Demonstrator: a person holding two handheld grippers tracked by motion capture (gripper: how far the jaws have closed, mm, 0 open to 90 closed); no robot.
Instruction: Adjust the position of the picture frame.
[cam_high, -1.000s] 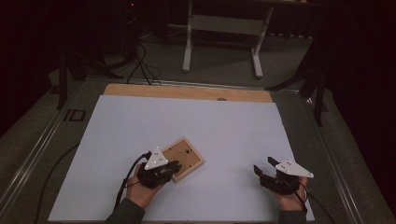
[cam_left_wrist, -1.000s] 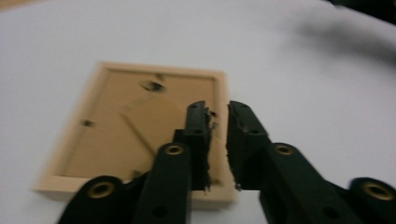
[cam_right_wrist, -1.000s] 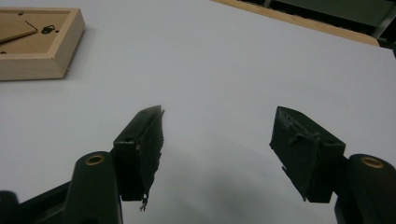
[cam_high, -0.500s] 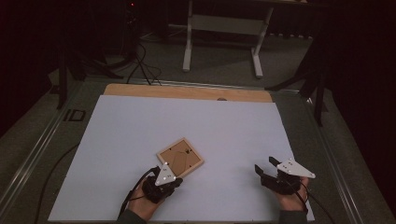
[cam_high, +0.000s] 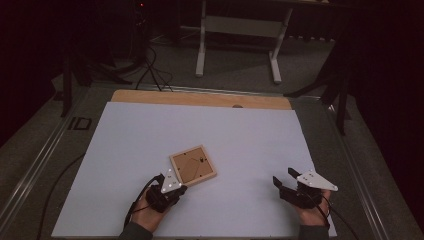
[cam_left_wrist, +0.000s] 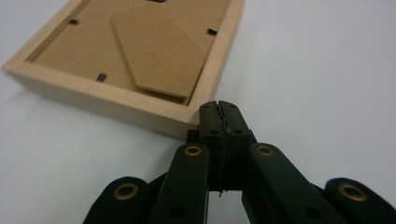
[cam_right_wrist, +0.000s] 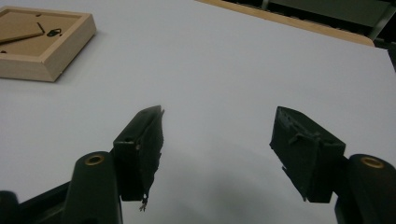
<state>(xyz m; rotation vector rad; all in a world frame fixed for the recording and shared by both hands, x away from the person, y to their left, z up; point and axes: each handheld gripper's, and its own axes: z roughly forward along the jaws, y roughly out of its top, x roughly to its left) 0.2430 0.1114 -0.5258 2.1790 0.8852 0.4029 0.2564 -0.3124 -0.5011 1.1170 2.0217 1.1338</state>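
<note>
A small wooden picture frame (cam_high: 193, 165) lies back side up on the white sheet, its cardboard back and stand flap (cam_left_wrist: 154, 51) showing. My left gripper (cam_high: 180, 189) sits just short of the frame's near corner, and its jaws (cam_left_wrist: 218, 109) are pressed together with nothing between them. Whether the tips touch the corner I cannot tell. My right gripper (cam_high: 283, 176) rests at the sheet's near right, far from the frame. Its jaws (cam_right_wrist: 217, 135) stand wide apart over bare sheet. The frame (cam_right_wrist: 42, 42) also appears at the upper left of the right gripper view.
The white sheet (cam_high: 200, 125) covers the table, with a wooden strip (cam_high: 200, 98) along its far edge. Beyond the table stand a white metal stand (cam_high: 237, 40) and cables (cam_high: 150, 70) on the floor. Cables trail from both grippers toward the near edge.
My left gripper has drawn back off the frame's edge toward the person, and its jaws have shut. The frame now lies free on the sheet. The right gripper has stayed put.
</note>
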